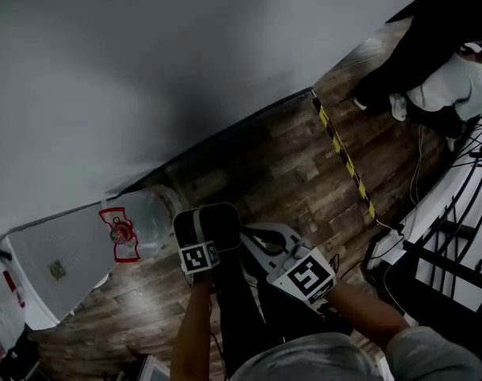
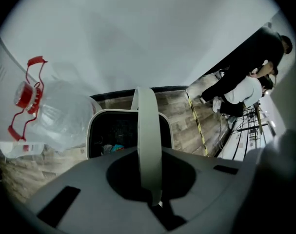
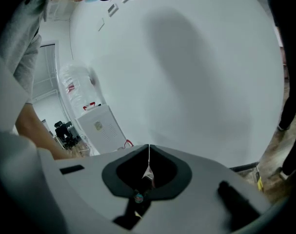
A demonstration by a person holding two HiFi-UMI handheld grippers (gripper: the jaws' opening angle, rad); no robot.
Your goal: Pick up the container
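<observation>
Left gripper view: container (image 2: 128, 129) beyond fingers; handle (image 2: 148, 140) clamped between them.

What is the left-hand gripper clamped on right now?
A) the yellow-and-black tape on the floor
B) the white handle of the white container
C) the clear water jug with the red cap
B: in the left gripper view, the left gripper has its jaws closed on the white handle, which arches over the open top of the white container.

A lab or office workroom: a water dispenser (image 1: 56, 270) topped by a clear jug (image 1: 149, 217) stands on plank floor (image 1: 280, 173). Well right of the dispenser are hazard tape (image 1: 348, 165) and cabled black racks (image 1: 455, 244).
</observation>
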